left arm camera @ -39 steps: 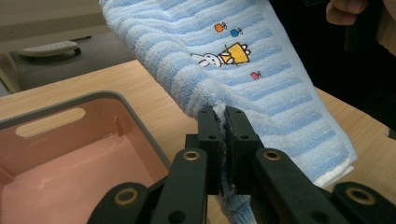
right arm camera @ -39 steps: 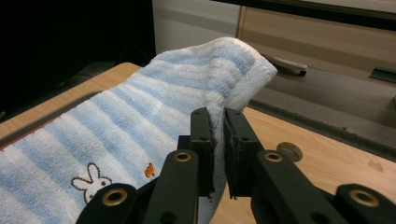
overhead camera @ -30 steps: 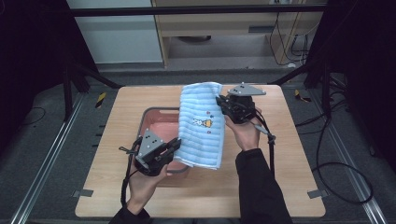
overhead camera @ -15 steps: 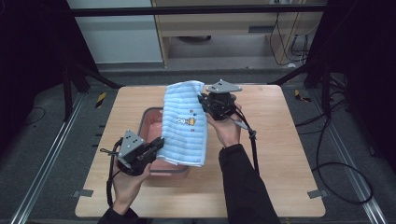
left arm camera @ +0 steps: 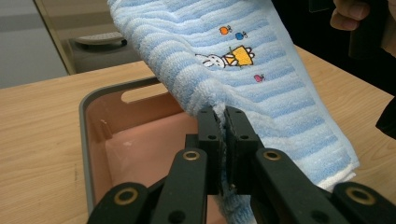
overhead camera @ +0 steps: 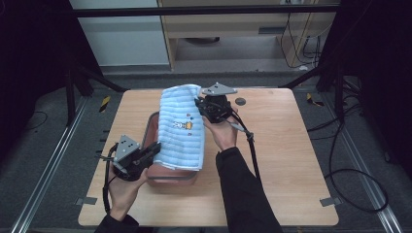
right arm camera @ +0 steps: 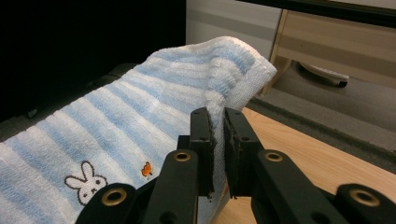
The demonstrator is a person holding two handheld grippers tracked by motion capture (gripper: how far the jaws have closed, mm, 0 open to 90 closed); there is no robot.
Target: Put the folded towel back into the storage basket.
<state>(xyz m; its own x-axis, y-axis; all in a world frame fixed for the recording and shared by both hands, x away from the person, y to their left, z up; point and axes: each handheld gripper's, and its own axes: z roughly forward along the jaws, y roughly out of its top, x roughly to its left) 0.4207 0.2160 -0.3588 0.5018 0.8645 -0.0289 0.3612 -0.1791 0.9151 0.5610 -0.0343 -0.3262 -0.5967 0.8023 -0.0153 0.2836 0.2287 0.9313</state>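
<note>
Both grippers clamp the towel (overhead camera: pixel 180 127): left gripper (left arm camera: pixel 223 140) shut on its near edge, right gripper (right arm camera: pixel 217 140) shut on the far corner. Towel hangs stretched between them, just above the pink bin (overhead camera: pixel 151 127), probably so it goes in flat.

The towel (overhead camera: pixel 180 128) is showing light blue and white stripes, with a little white bunny in a yellow-orange dress stitched on, plus tiny orange, blue and pink dots around it. The bin (overhead camera: pixel 153 127) under it is looking pink inside with a grey rim. The table (overhead camera: pixel 286 145) is sporting pale wood grain.
</note>
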